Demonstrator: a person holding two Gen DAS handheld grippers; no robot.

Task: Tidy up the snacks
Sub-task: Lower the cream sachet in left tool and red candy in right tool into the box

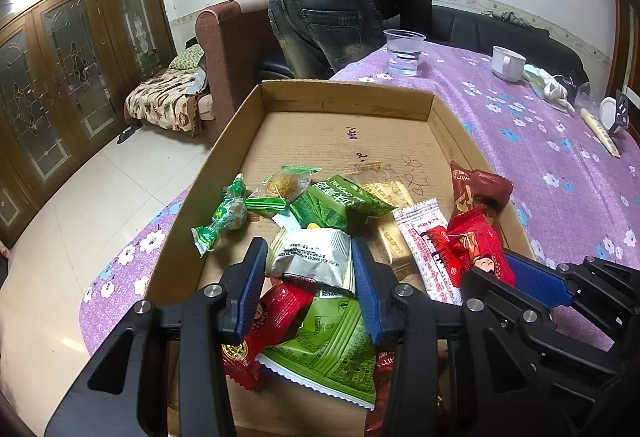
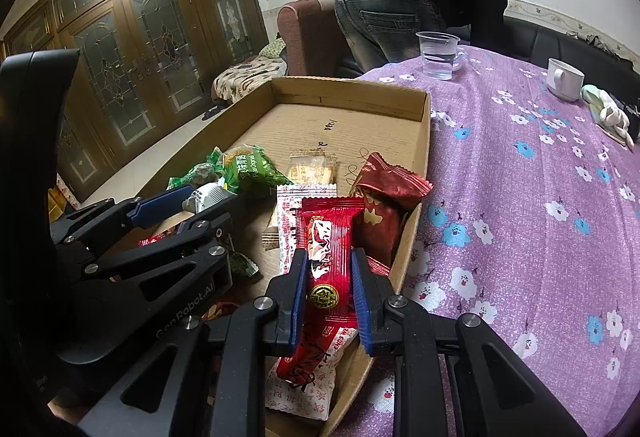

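Purple flowered tablecloth point(image 2: 520, 165) is filling the frame's right side, carrying the cardboard tray point(image 2: 420, 141) of snacks. Sorting appears underway: the left gripper point(image 1: 308, 261) is straddling a white packet point(image 1: 312, 253) (jaws spread), while the right gripper point(image 2: 330, 277) is pinching a red wrapper point(image 2: 328, 253) at lower centre, likely needing lifting clear next.

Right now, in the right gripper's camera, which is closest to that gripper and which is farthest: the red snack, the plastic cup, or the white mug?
1. Red snack packet, between the right gripper's fingers.
2. Plastic cup, far table edge, straight ahead.
3. White mug, far right; nearly as far as the cup, so close to call.
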